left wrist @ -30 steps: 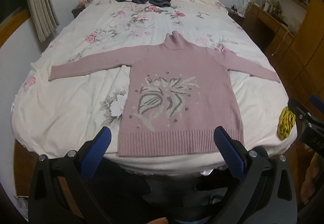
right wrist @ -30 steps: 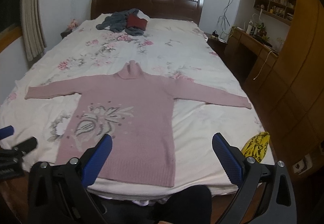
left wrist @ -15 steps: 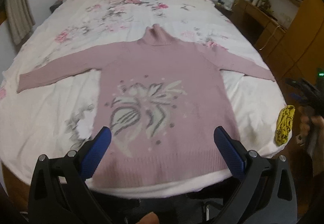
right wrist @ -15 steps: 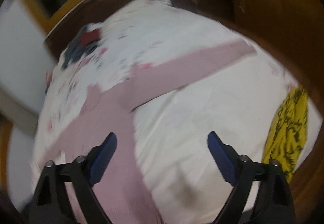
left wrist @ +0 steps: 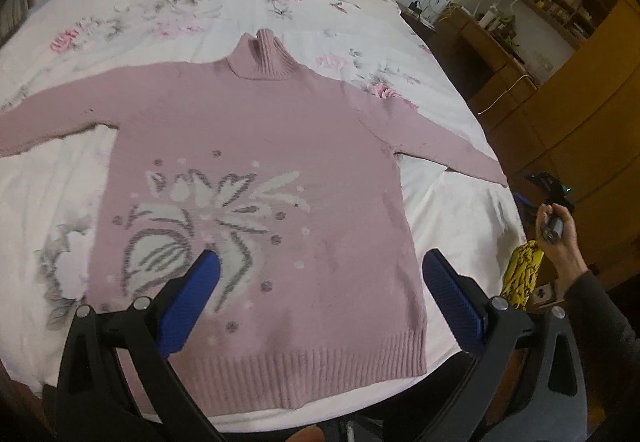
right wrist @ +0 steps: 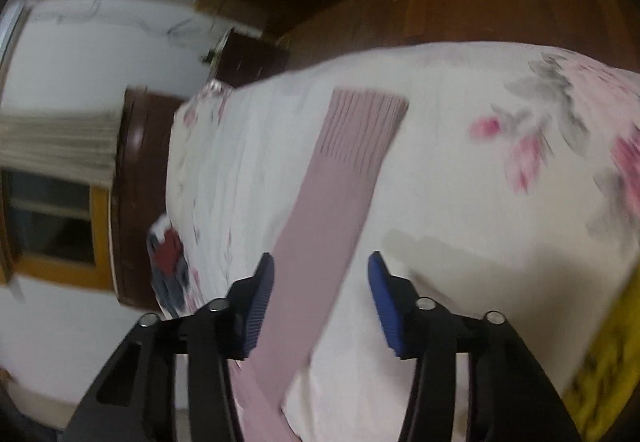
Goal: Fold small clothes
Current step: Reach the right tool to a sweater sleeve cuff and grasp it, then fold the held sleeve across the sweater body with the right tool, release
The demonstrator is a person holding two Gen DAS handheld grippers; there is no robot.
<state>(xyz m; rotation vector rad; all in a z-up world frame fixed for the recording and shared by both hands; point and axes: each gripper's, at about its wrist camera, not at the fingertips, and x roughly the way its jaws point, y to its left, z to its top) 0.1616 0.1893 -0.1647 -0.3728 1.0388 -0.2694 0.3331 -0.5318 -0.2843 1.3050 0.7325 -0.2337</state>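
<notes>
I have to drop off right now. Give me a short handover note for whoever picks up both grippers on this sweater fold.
Left gripper: open, empty, above the lower front of the pink sweater.
Right gripper: open, lined up along the sweater's right sleeve, with the cuff ahead; view blurred, so contact is unclear.
Sweater lies flat, face up on the floral bedspread, with both sleeves spread out.
Done: laid out only, no fold yet.
Left: fold in both sleeves, then the body.
Yellow cloth hangs at the bed's right edge.
</notes>
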